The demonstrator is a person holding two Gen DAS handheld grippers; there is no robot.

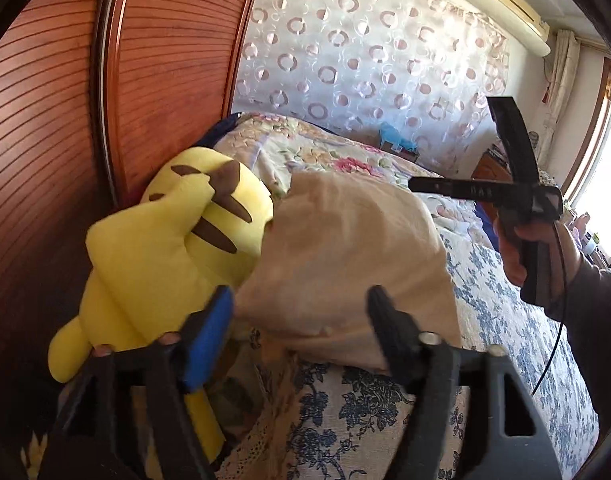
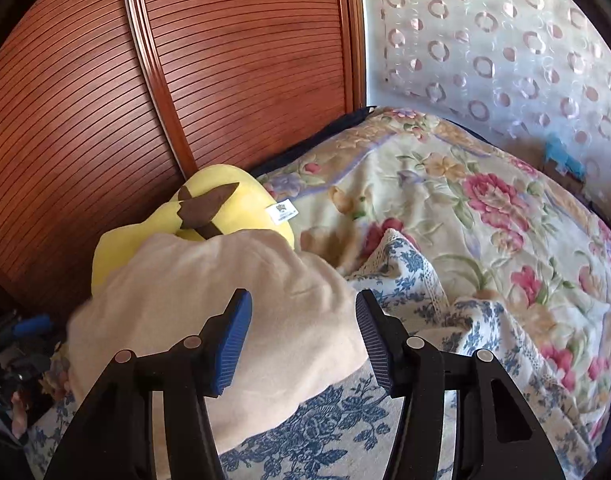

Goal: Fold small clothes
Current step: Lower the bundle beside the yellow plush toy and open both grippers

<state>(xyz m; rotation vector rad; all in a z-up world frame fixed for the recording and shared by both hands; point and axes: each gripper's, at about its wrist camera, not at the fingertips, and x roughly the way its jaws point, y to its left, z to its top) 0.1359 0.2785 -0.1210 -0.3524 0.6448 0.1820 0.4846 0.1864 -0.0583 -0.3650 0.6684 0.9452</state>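
Observation:
A folded beige garment (image 1: 345, 248) lies in a soft bundle on the blue-flowered bedspread (image 1: 505, 320), leaning against a yellow plush toy (image 1: 157, 256). My left gripper (image 1: 299, 312) is open just in front of the bundle's near edge, its pads apart from the cloth. In the right wrist view the same beige garment (image 2: 209, 292) spreads under and ahead of my right gripper (image 2: 303, 330), which is open with nothing pinched. The fabric fills the gap behind its fingers. A person's hand (image 1: 513, 248) holds the right tool at the right edge of the left wrist view.
A slatted wooden panel (image 2: 225, 60) rises behind the plush toy (image 2: 225, 196). A pink-flowered quilt (image 2: 485, 208) is heaped at the back right, with a lace-edged corner of bedspread (image 2: 405, 264) folded over. A circle-patterned curtain (image 1: 365, 40) and a window (image 1: 609, 168) stand beyond the bed.

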